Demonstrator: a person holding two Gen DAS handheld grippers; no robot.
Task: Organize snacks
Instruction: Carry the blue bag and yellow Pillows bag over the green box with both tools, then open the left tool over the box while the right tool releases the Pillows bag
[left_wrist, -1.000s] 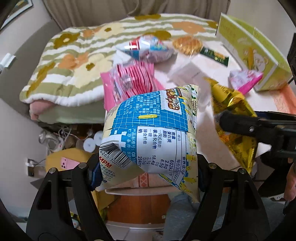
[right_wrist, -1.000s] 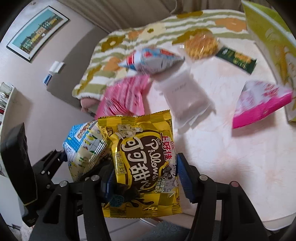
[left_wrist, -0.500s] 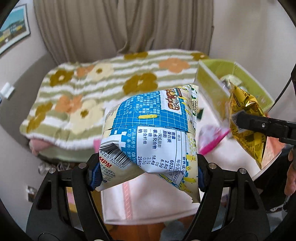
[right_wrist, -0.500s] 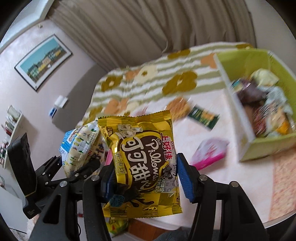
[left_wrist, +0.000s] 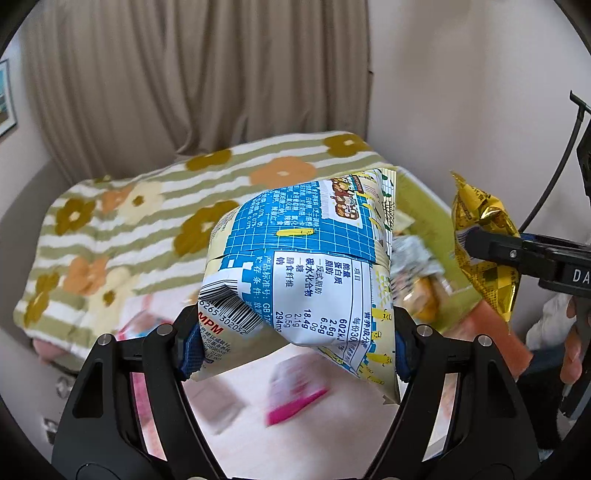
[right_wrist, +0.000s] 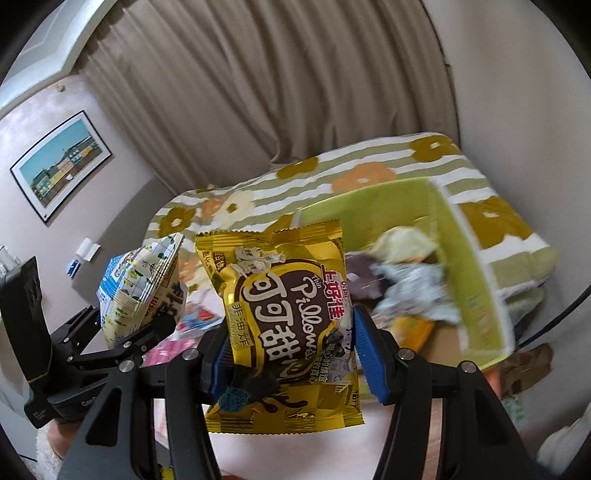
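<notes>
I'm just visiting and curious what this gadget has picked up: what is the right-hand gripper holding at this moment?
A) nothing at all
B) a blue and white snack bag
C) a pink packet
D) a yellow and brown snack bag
D: in the right wrist view the right gripper is clamped on the yellow and brown snack bag, while the blue and white snack bag sits in the left gripper.

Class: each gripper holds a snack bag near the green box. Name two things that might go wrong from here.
1. The left gripper pinches only the lower end of the puffy blue-and-white snack bag; it might slip or swing.
2. The green cardboard box already holds a heap of wrappers, so the shiny yellow Pillows bag in the right gripper could land on top and slide out.
</notes>
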